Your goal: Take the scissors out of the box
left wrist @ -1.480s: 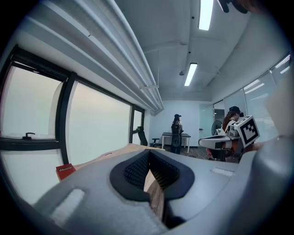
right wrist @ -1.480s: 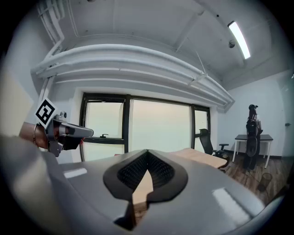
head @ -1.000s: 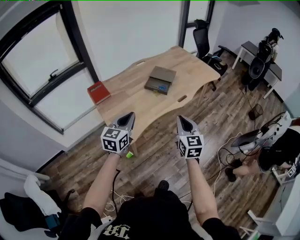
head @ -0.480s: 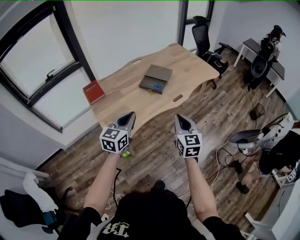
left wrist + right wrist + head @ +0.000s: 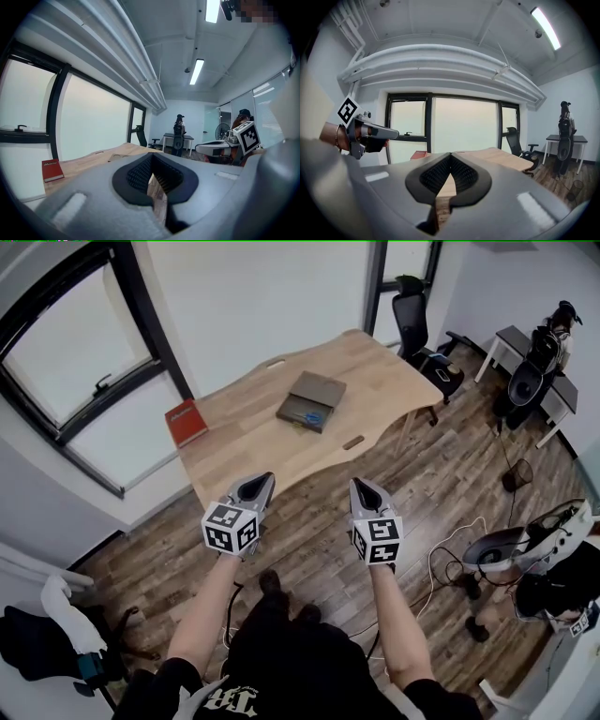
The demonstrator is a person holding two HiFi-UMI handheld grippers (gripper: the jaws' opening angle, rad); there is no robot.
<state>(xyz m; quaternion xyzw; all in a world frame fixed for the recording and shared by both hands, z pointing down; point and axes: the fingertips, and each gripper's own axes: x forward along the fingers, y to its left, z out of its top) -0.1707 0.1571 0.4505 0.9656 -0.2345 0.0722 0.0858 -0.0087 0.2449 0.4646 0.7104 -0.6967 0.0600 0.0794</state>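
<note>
The wooden surface (image 5: pixel 375 381) stands well ahead of my left claw (image 5: pixel 256 484) and right claw (image 5: pixel 362 489). On it I see a flat box (image 5: pixel 311 401) ahead between them and a red book (image 5: pixel 187 422) farther left.

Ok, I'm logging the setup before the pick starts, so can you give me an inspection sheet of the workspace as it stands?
Surface: wooden table, holding a box and a book.
Job's things: flat brown box mid-table; something blue at its near edge, perhaps the scissors, too small to tell.
Clutter: red book at the table's left end.
Grippers: left gripper and right gripper both shut and empty, held side by side short of the table, above the floor.
Cables: loose cables on the wood floor to the right.
Surroundings: large window on the left, office chair behind the table, side desk at far right.
</note>
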